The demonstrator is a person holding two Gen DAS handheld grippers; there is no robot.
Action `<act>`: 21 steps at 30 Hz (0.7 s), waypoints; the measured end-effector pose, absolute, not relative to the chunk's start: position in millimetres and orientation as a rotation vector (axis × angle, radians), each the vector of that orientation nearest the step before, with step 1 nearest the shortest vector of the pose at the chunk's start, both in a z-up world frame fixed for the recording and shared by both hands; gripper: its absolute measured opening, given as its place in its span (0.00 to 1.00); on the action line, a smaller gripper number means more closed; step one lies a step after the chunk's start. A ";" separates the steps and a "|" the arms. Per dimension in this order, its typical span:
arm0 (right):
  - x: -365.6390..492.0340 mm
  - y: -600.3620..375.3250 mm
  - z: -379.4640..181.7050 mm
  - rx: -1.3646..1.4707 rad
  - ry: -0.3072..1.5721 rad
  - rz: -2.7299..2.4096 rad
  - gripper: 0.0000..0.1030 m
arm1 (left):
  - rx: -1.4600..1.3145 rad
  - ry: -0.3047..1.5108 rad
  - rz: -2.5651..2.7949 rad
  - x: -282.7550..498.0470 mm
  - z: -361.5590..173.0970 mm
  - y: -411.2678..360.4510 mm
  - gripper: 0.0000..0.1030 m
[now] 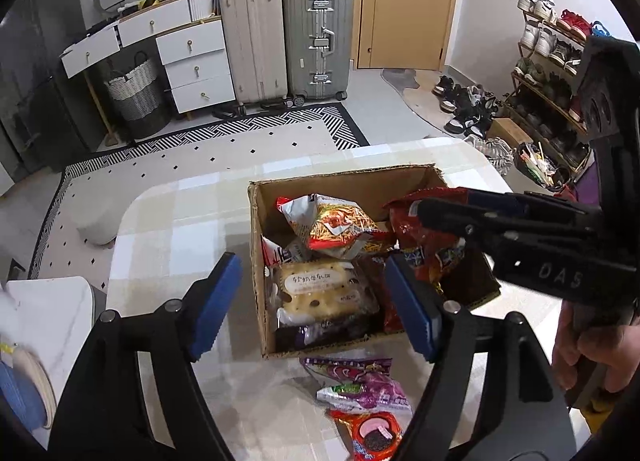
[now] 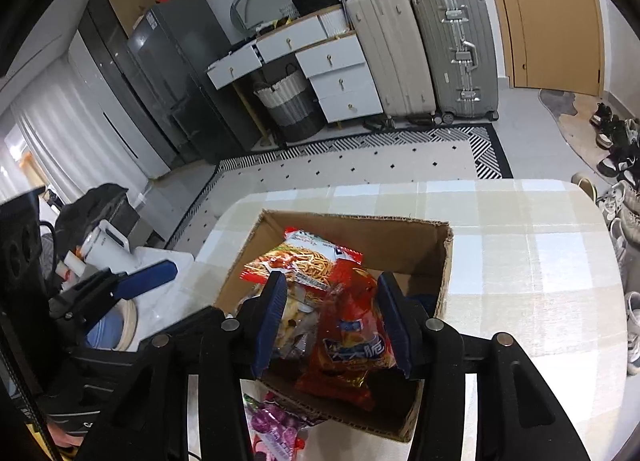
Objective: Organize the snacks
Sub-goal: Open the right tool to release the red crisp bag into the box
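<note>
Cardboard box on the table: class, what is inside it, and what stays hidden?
Inside the cardboard box: a noodle-snack bag, a pale cracker pack, a dark purple packet beneath. The right gripper hangs over it with a red bag. The box floor is covered.

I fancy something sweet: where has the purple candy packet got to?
In the left wrist view the purple candy packet lies on the table, just outside the near wall of the cardboard box, beside a red packet.
</note>
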State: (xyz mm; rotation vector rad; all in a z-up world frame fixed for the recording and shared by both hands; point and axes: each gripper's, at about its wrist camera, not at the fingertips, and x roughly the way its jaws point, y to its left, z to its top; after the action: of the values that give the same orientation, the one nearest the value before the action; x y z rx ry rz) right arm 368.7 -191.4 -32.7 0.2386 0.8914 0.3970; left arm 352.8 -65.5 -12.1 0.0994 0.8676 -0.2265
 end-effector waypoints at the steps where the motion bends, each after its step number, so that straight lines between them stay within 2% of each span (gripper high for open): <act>1: 365.1 -192.5 -28.3 0.244 0.883 0.402 0.47 | 0.098 0.866 -0.223 350.6 -9.4 -64.7 0.71; 5: 345.7 -189.1 -12.5 0.235 0.854 0.421 0.47 | 0.103 0.853 -0.211 334.0 -0.5 -64.7 0.76; 11: 309.5 -187.3 10.7 0.213 0.815 0.433 0.49 | 0.117 0.816 -0.205 299.3 15.0 -67.6 0.77; 14: 290.1 -185.9 19.6 0.211 0.801 0.433 0.55 | 0.113 0.798 -0.168 280.4 24.3 -66.3 0.80; 19: 255.3 -182.3 33.1 0.203 0.777 0.450 0.58 | 0.097 0.769 -0.146 246.2 44.5 -61.1 0.81; 21: 242.1 -180.3 37.5 0.199 0.767 0.455 0.63 | 0.095 0.755 -0.140 231.8 51.8 -57.8 0.86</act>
State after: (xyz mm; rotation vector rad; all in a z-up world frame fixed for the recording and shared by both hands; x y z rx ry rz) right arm 242.1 -180.3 37.5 0.1987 0.7665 0.4553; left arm 231.8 -57.8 51.8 0.0955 0.7548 -0.1397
